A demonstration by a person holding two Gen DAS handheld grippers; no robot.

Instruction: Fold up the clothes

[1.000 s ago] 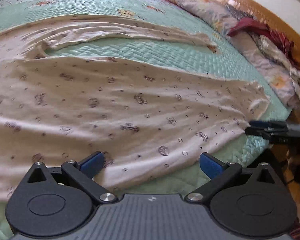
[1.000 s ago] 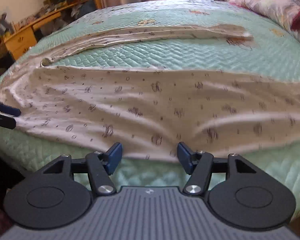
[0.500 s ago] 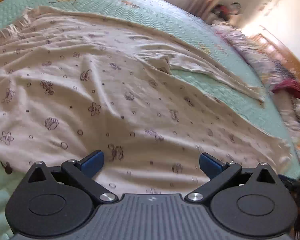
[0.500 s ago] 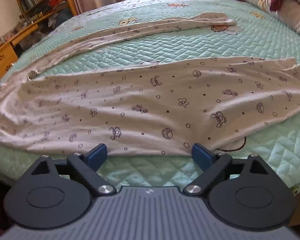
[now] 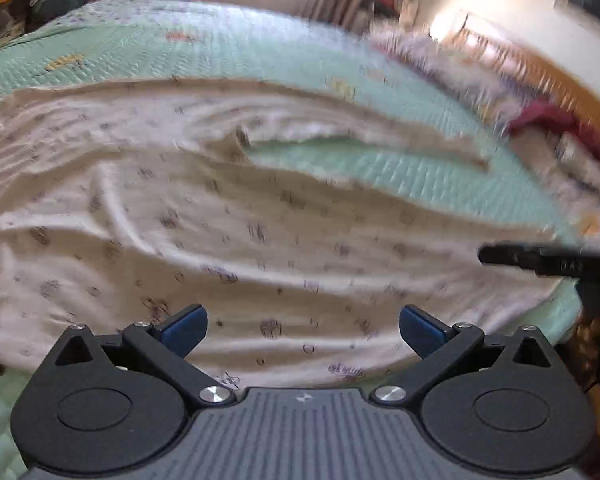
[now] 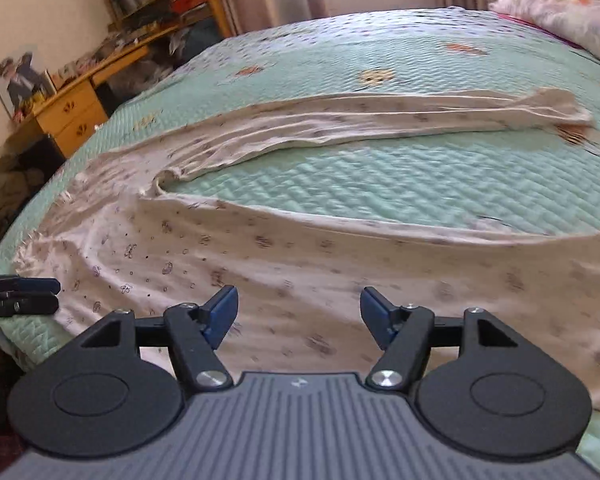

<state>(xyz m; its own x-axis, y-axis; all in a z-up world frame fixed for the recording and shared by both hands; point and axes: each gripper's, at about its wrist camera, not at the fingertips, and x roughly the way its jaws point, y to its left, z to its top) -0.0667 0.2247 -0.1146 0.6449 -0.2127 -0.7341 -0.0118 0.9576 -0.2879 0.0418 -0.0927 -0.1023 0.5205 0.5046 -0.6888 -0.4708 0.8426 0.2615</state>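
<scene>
Printed trousers (image 6: 300,264) spread flat on green quilted bed (image 6: 380,184), legs parted, left tongs (image 5: 302,330) wide open, empty, right tongs (image 6: 298,312) partly open, empty, both over near hem

Ahead of the right gripper (image 6: 296,312), bare bed (image 6: 380,176) lies open between the pajama pants' (image 6: 300,256) two legs. A pillow (image 6: 564,12) blocks far right; the left gripper (image 6: 24,290) sits left.

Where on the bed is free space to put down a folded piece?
Bare quilt lies between the two legs of the printed trousers, and beyond the far leg toward the window. The near edge is covered; pillows crowd the right end.
</scene>
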